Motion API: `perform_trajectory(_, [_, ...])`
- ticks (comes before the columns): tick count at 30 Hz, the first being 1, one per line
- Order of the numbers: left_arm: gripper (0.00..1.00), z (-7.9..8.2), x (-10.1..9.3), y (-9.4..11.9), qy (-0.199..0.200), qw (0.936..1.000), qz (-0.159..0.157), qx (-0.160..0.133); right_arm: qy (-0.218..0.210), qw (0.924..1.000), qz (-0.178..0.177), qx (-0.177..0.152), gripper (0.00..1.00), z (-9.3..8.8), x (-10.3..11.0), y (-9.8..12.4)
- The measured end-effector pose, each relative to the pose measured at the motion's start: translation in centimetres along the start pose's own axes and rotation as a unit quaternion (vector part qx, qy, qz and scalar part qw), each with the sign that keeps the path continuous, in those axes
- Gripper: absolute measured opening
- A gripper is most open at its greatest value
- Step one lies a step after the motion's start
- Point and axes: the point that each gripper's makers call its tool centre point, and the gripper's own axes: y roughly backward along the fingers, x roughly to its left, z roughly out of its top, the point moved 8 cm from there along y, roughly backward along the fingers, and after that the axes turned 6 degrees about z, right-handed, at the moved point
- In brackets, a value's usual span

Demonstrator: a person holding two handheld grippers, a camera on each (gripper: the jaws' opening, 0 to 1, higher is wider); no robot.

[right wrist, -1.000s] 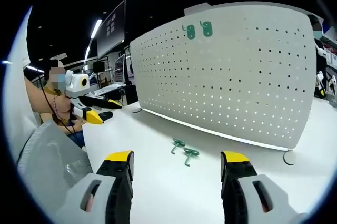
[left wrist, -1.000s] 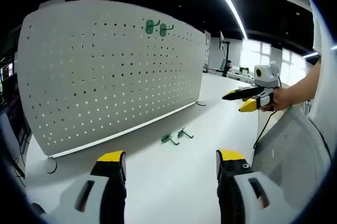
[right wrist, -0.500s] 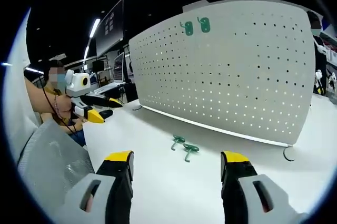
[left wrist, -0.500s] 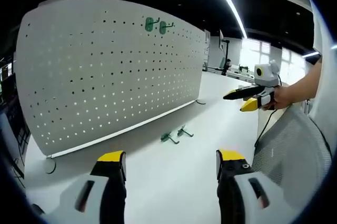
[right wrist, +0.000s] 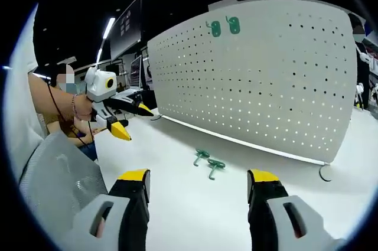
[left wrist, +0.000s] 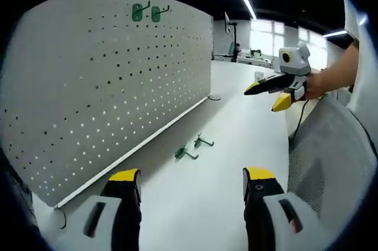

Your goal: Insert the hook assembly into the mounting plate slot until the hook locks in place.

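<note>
On the white table (right wrist: 177, 204), two green hooks (right wrist: 207, 162) lie below the pegboard (right wrist: 266, 80).

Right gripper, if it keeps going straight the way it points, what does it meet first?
Probably the two green metal hooks lying on the white table, which sit ahead of the open right gripper. Beyond them stands the white perforated pegboard. Depth is hard to judge, so it might pass above the hooks.

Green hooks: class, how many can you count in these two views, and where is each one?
4. Two green hooks hang side by side near the pegboard's top edge; two lie loose on the white table in front of it. None looks hidden.
</note>
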Motion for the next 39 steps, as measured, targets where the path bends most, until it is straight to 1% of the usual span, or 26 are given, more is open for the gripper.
perform_trajectory(1, [0.73, 0.1, 0.1, -0.2, -0.007, 1.0, -0.003, 0.005, 0.001, 1.0, 0.0, 0.001, 0.65, 0.1, 0.0, 0.0])
perform_trajectory(3, [0.73, 0.4, 0.2, -0.8, -0.009, 0.9999, -0.012, 0.004, 0.002, 1.0, 0.0, 0.002, 0.65, 0.1, 0.0, 0.0])
perform_trajectory(8, [0.73, 0.6, 0.5, -2.0, -0.032, 0.9987, -0.034, 0.02, 0.006, 1.0, -0.003, 0.002, 0.66, 0.3, -0.3, -0.2])
perform_trajectory(13, [0.73, 0.8, 1.1, -2.9, -0.036, 0.9981, -0.042, 0.027, 0.01, 0.9999, 0.001, 0.006, 0.66, 0.2, -0.2, -0.3])
perform_trajectory(15, [0.73, 0.7, 1.3, -3.3, -0.045, 0.9972, -0.045, 0.039, 0.011, 0.9999, 0.001, 0.007, 0.66, 0.2, -0.2, -0.3])
perform_trajectory(16, [0.73, 0.7, 1.4, -3.4, -0.045, 0.9971, -0.046, 0.04, 0.011, 0.9999, 0.001, 0.008, 0.66, 0.2, -0.2, -0.3])
perform_trajectory(17, [0.73, 0.6, 1.6, -3.7, -0.041, 0.9969, -0.047, 0.048, 0.01, 0.9999, 0.002, 0.008, 0.66, 0.2, -0.2, -0.3])
perform_trajectory(19, [0.73, 0.6, 1.7, -3.9, -0.046, 0.9963, -0.049, 0.054, 0.013, 0.9998, 0.001, 0.012, 0.66, 0.2, -0.3, -0.3])
perform_trajectory(26, [0.73, 0.8, 1.9, -5.3, -0.057, 0.9933, -0.069, 0.072, 0.018, 0.9997, 0.002, 0.018, 0.66, 0.4, -0.3, -0.2])
perform_trajectory(27, [0.73, 0.8, 2.0, -5.4, -0.057, 0.993, -0.069, 0.077, 0.018, 0.9997, 0.002, 0.019, 0.66, 0.4, -0.3, -0.2])
perform_trajectory(28, [0.73, 0.7, 2.1, -5.6, -0.059, 0.9919, -0.069, 0.088, 0.017, 0.9996, 0.001, 0.021, 0.66, 0.4, -0.3, -0.2])
perform_trajectory(39, [0.72, 0.9, 2.0, -7.3, -0.071, 0.9867, -0.097, 0.11, 0.016, 0.9994, -0.006, 0.032, 0.67, 0.3, -0.4, 0.0])
